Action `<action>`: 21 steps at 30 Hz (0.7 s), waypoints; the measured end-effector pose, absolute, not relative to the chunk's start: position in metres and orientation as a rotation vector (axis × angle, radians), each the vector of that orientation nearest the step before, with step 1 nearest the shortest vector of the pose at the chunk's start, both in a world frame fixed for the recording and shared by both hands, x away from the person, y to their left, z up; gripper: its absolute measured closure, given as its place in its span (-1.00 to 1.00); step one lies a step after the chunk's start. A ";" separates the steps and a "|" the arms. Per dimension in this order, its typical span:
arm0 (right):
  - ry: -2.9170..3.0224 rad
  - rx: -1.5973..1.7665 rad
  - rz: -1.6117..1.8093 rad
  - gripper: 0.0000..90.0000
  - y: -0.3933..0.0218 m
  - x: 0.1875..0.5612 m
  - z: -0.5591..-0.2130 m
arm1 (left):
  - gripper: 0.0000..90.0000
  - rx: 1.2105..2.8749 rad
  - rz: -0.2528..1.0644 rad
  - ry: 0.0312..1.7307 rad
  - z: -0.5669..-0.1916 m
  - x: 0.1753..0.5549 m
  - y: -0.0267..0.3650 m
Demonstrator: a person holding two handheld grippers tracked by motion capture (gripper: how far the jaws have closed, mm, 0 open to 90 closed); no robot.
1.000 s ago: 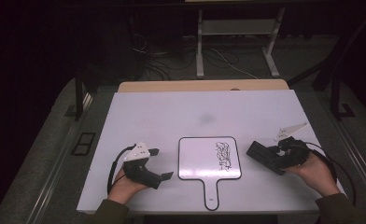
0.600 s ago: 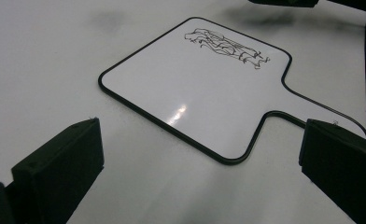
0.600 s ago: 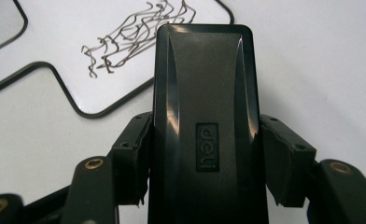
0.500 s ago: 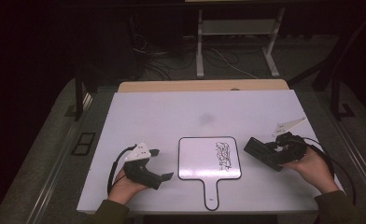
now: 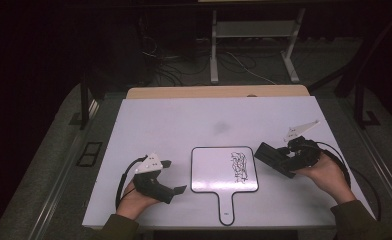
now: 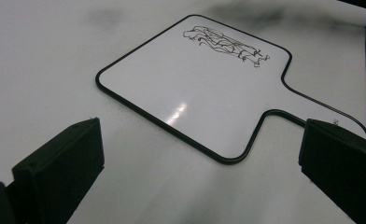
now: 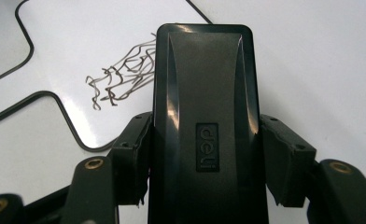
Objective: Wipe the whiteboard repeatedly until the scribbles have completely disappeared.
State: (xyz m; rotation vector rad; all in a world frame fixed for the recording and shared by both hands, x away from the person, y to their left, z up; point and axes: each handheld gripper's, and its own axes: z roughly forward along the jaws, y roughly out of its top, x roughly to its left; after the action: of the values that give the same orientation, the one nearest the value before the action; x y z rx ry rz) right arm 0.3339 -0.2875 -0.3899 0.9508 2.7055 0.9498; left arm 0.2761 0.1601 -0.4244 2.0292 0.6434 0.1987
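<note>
- Gripping a black eraser (image 7: 204, 130) by its long sides: right gripper (image 5: 284, 159), jaws clamped on it, just right of the paddle whiteboard (image 5: 219, 170); eraser possibly hovering, contact unclear.
- Left gripper (image 5: 170, 176): jaws spread wide, empty, just left of the whiteboard.
- Whiteboard flat on the white table (image 5: 184, 120), black scribble (image 5: 239, 164) near its right edge.

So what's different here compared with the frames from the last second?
The right gripper, shut on the black eraser, has edged left toward the paddle whiteboard, its front now near the scribble. The left gripper stayed open beside the board; board and scribble are unchanged.
</note>
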 end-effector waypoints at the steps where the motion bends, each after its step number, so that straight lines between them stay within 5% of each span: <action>1: 2.708 0.946 0.948 -0.14 -0.286 0.335 -0.390 | -1.00 2.029 0.196 0.643 -0.424 0.276 0.160; 21: 2.712 0.920 0.969 -0.14 -0.254 0.357 -0.385 | -1.00 2.015 0.201 0.654 -0.425 0.277 0.161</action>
State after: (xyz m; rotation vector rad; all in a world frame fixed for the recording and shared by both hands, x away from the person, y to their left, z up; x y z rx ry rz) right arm 0.3575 -0.2537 -0.3852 0.9197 2.7124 0.9691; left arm 0.2766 0.1606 -0.4250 2.0148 0.6536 0.2012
